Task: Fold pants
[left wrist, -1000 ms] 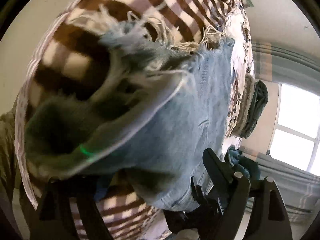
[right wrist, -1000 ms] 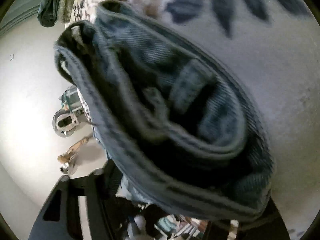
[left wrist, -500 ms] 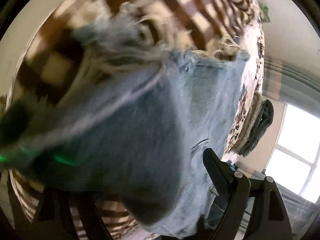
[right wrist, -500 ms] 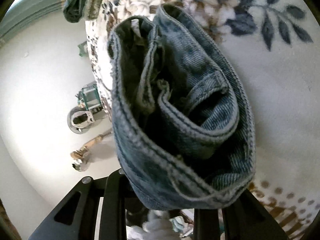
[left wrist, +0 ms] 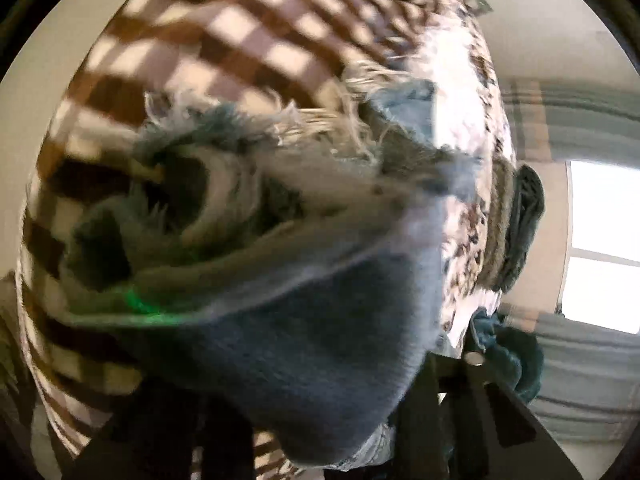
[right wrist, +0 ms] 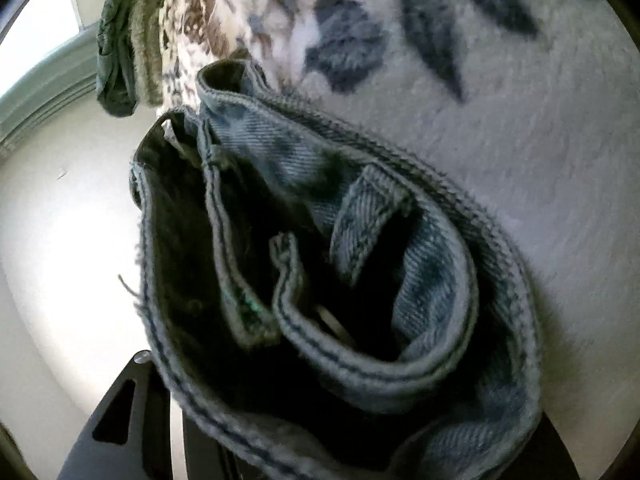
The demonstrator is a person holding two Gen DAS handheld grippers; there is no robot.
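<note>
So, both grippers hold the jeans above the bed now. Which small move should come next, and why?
Probably lower both ends onto the bed and pull them apart. The left gripper holds the frayed hem, the right gripper the waistband, and the jeans hang bunched above the blanket.

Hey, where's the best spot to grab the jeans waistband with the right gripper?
Grip the waistband on its thick stitched edge beside the belt loop, coming from below, where the right gripper sits. The band bunches there into a firm doubled ridge.
</note>
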